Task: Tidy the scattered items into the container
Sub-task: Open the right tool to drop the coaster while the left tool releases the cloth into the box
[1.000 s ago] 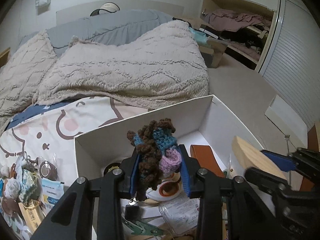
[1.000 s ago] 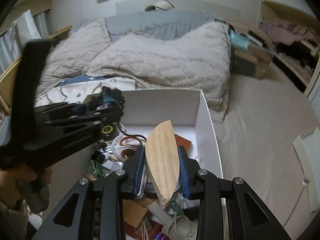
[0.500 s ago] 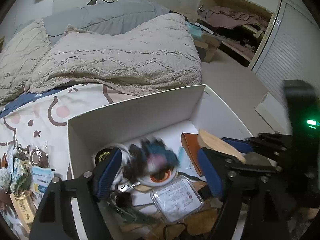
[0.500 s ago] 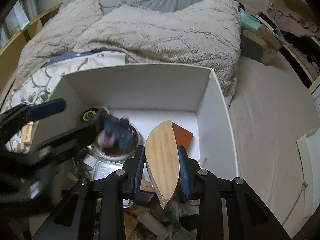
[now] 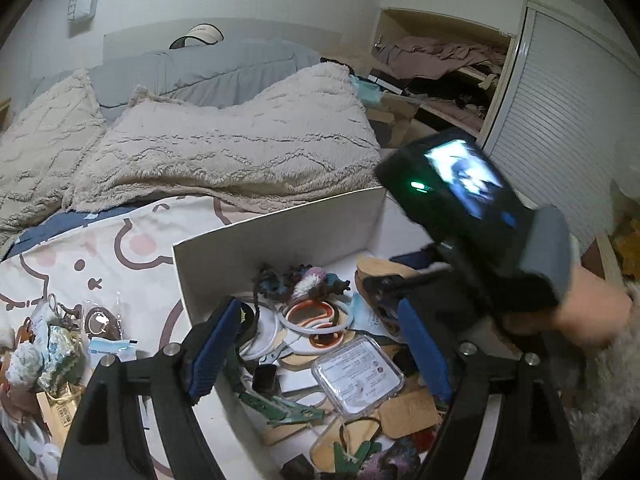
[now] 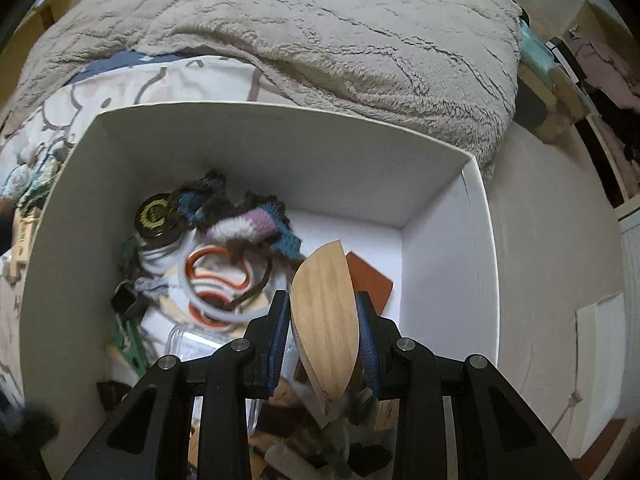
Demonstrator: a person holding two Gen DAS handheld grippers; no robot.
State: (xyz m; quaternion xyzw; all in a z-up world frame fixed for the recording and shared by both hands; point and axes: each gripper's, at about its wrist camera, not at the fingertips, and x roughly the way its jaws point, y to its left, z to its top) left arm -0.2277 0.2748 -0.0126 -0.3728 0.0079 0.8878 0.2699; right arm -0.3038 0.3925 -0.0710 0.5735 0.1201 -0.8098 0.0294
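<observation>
No text can be read with certainty. The cap (image 5: 199, 35) at the far headboard carries a short dark line of print, too small to make out. The black round lid (image 6: 157, 215) in the white box (image 6: 256, 148) shows a gold emblem, illegible. The clear plastic case (image 5: 357, 374) near the left gripper bears a printed label, its lines blurred.

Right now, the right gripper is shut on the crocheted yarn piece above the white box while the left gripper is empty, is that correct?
Not quite: the right gripper is shut on the leaf-shaped wooden piece, as the right wrist view shows. The crocheted yarn piece lies loose inside the white box. The rest holds: the left gripper has nothing between its fingers, and its jaws are opening.
</observation>
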